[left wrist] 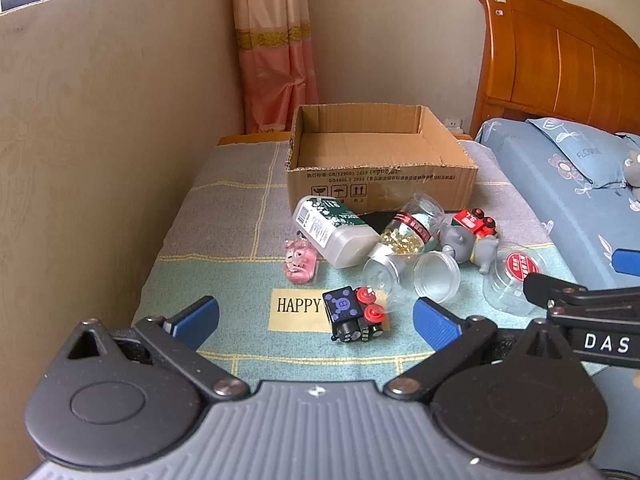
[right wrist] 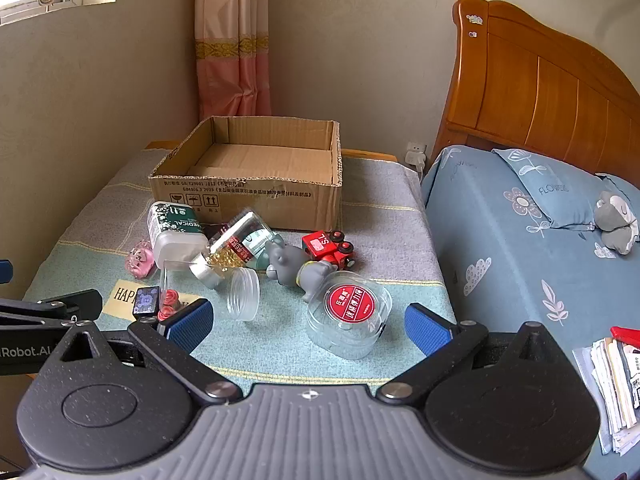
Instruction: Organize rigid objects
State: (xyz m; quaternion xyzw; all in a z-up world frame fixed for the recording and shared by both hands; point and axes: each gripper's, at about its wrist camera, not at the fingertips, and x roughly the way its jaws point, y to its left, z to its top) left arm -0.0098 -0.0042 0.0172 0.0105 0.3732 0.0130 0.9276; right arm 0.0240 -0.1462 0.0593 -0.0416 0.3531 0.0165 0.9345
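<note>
An open cardboard box (left wrist: 380, 184) (right wrist: 256, 196) stands at the back of a cloth-covered table. In front of it lie a white and green bottle (left wrist: 332, 228) (right wrist: 172, 232), a jar of gold beads (left wrist: 408, 232) (right wrist: 228, 256), an empty clear jar (left wrist: 424, 276) (right wrist: 242, 294), a red toy train (left wrist: 476, 222) (right wrist: 330, 248), a grey rhino toy (left wrist: 472, 246) (right wrist: 300, 266), a pink figure (left wrist: 298, 264) (right wrist: 140, 262), a black fidget cube (left wrist: 354, 314) (right wrist: 154, 302) and a clear red-labelled case (left wrist: 516, 276) (right wrist: 350, 314). My left gripper (left wrist: 316, 322) is open just before the cube. My right gripper (right wrist: 308, 324) is open just before the case.
A wall runs along the table's left side. A bed (right wrist: 540, 240) with a blue sheet, a pillow and a wooden headboard (right wrist: 540, 92) lies to the right. A grey plush (right wrist: 616, 220) sits on it. A stack of papers (right wrist: 612, 388) lies at the bed's near right.
</note>
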